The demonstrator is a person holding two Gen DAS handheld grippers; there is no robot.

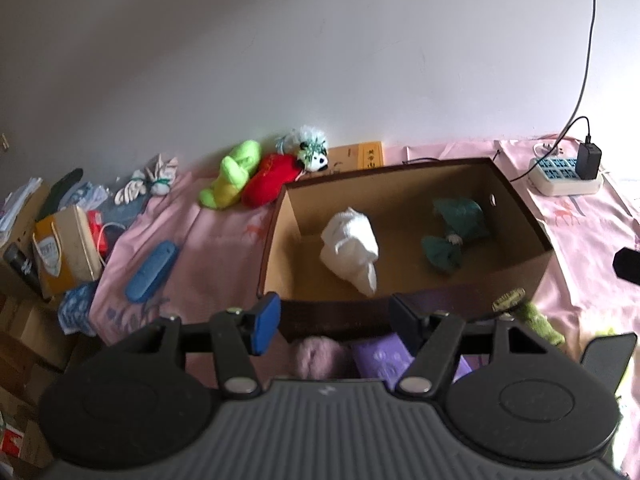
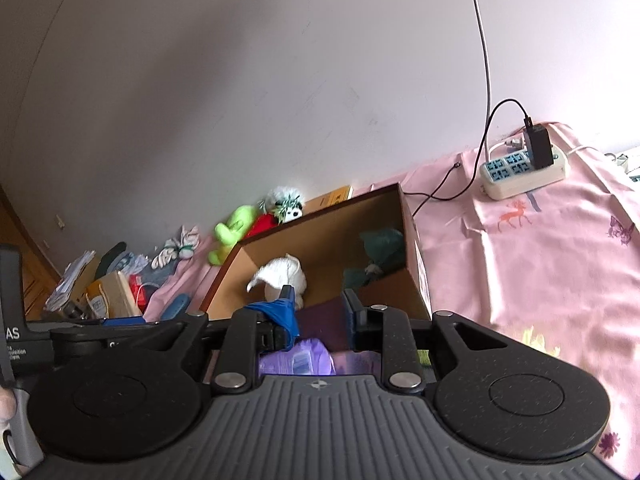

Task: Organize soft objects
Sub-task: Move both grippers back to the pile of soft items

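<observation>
An open cardboard box (image 1: 520,216) stands on the pink sheet and holds a white rolled cloth (image 1: 352,248) and a dark green cloth bundle (image 1: 452,232). My left gripper (image 1: 334,320) is open and empty, just in front of the box's near wall. Below it lie a mauve fuzzy bundle (image 1: 320,356) and a purple cloth (image 1: 384,360). A green fuzzy item (image 1: 540,320) lies at the right. My right gripper (image 2: 320,316) is open and empty before the box (image 2: 416,264), above the purple cloth (image 2: 296,360). A lime plush (image 1: 232,176), a red plush (image 1: 272,180) and a panda plush (image 1: 316,156) lie by the wall.
A power strip with a black charger (image 1: 564,172) sits at the back right, its cable running up the wall. A blue case (image 1: 152,264), a striped cloth bundle (image 1: 148,184), a paper bag (image 1: 64,248) and clutter fill the left side. A yellow box (image 1: 360,156) stands behind the cardboard box.
</observation>
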